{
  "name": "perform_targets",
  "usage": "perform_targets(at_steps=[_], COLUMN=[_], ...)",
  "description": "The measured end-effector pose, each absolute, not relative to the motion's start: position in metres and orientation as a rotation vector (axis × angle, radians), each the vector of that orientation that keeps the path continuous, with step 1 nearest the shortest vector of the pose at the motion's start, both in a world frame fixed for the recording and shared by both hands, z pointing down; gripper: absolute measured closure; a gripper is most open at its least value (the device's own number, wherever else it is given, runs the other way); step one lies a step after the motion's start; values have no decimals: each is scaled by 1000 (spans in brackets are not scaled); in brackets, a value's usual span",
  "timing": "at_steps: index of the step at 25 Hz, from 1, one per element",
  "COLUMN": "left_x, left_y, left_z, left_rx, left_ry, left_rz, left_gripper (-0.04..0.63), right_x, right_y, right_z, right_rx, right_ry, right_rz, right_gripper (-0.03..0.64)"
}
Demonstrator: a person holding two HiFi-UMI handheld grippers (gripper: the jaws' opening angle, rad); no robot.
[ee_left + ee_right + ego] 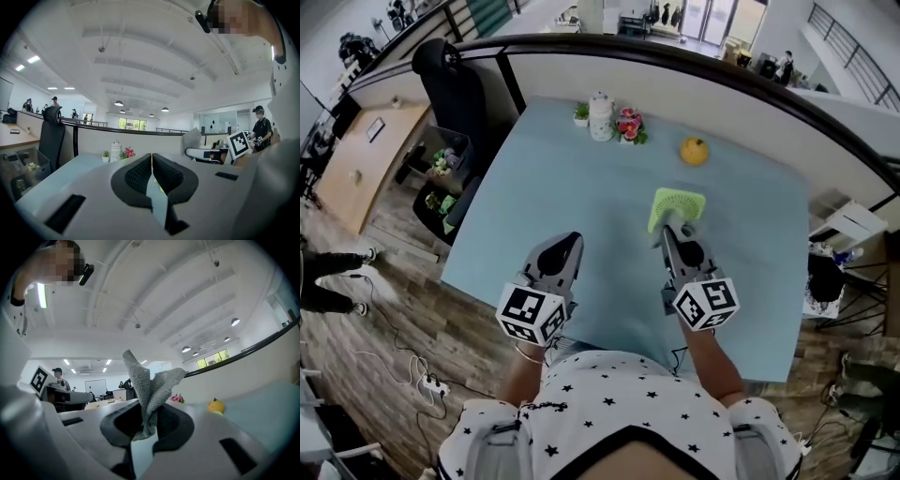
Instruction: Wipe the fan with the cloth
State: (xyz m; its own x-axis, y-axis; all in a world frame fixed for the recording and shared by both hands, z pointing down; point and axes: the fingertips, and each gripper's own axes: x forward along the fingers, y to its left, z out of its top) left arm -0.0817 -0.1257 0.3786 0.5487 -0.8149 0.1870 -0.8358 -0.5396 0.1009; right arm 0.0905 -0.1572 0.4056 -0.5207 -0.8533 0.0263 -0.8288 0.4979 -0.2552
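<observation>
Item one, your right gripper [675, 231]: its jaws are clenched on a grey cloth [148, 389], which is pinched at its lower part between the black pads [171, 422], while the free end stands up above them in two loose folds. Item two, your left gripper [571, 241]: its jaws are pressed together at the tips with nothing between them, and it hangs over the near part of the table [534, 187], to the left of the right gripper and clear of every object. Each gripper carries its marker cube [530, 314] at the end nearest your body. Item three, the fan [678, 205]: it is small and green, with a meshed face, and it lies on the light blue table just ahead of the right gripper's tip, right of the table's middle. From the head view you cannot tell whether the cloth touches it. Item four, the far edge of the table: a small potted plant [580, 114], a white jar [600, 117] and pink flowers [629, 125] stand close together in a row. A round orange object [695, 151] sits apart to their right, beyond the fan. Item five, the surroundings: a black chair [455, 89] stands off the table's far left corner, on a wood-patterned floor [366, 356].
</observation>
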Motion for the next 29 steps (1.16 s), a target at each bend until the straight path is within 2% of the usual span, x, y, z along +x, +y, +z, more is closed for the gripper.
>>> perform_targets(at_steps=[29], left_x=[-135], left_y=[-131], left_z=[390], left_rx=[2520], left_ry=[-1474], left_rz=[173], left_gripper=[563], right_x=[27], right_y=[-170], right_z=[398], right_rx=[-1358], right_ry=[2680], right_rz=[-388], right_gripper=[569])
